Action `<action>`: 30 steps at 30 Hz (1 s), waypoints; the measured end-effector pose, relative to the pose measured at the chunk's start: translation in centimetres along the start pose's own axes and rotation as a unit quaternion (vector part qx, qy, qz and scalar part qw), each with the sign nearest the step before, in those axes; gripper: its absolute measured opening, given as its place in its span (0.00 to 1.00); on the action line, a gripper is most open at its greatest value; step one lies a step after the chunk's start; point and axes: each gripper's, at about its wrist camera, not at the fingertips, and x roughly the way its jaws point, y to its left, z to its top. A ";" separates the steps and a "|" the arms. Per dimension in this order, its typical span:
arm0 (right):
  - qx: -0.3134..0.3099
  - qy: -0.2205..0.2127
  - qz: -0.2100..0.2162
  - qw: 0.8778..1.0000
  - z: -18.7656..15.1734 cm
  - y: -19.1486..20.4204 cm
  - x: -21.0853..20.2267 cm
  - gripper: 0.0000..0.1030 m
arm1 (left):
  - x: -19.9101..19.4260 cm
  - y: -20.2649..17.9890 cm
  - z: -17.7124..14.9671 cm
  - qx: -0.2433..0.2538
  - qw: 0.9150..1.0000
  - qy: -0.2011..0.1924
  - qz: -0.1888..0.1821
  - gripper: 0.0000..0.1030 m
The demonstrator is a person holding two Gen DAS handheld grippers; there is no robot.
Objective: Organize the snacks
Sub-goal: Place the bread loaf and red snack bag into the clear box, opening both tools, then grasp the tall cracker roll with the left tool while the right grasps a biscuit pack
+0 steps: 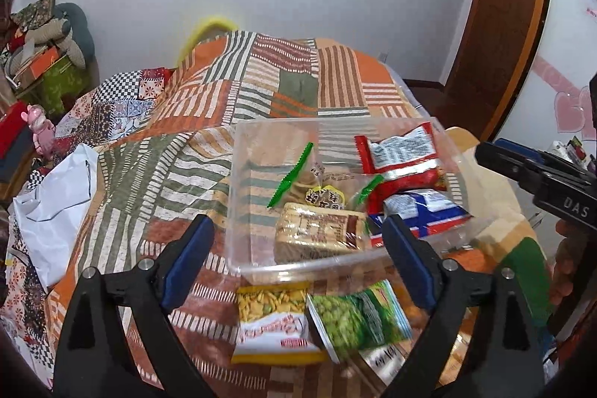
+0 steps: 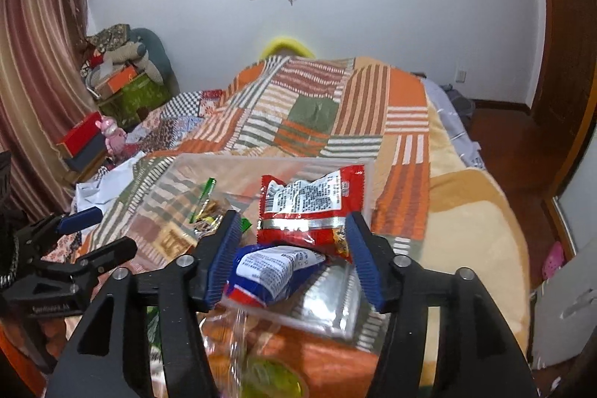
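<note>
Snacks lie in a clear plastic box [image 1: 238, 196] on the patchwork blanket [image 1: 291, 81]. Left claw [image 1: 298, 248] stands wide open and holds nothing; the near rim of the box passes between its fingers, and a yellow packet [image 1: 274, 319] and a green pea packet [image 1: 354, 319] lie loose just under it. Right claw [image 2: 294, 248] is half open and grips nothing; a red packet [image 2: 306, 207] and a blue packet [image 2: 272, 271] lie between its fingers, inside the box. Beyond the far rim, the blanket is free.

One clear box [image 1: 238, 211], five packets inside, three outside.
</note>
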 end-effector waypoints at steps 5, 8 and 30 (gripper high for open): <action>-0.008 -0.022 -0.007 1.000 -0.8 -0.2 -2.7 0.65 | -2.4 0.1 -1.0 -0.003 1.000 -0.003 -0.010 0.92; -0.009 -0.024 -0.009 1.000 -1.6 -0.5 -3.8 0.70 | -3.7 0.0 -1.9 -0.001 1.000 -0.003 -0.012 0.93; -0.026 0.059 0.035 0.997 -10.2 3.5 -3.4 0.71 | 1.1 -4.3 -9.7 0.015 0.995 0.094 -0.007 0.93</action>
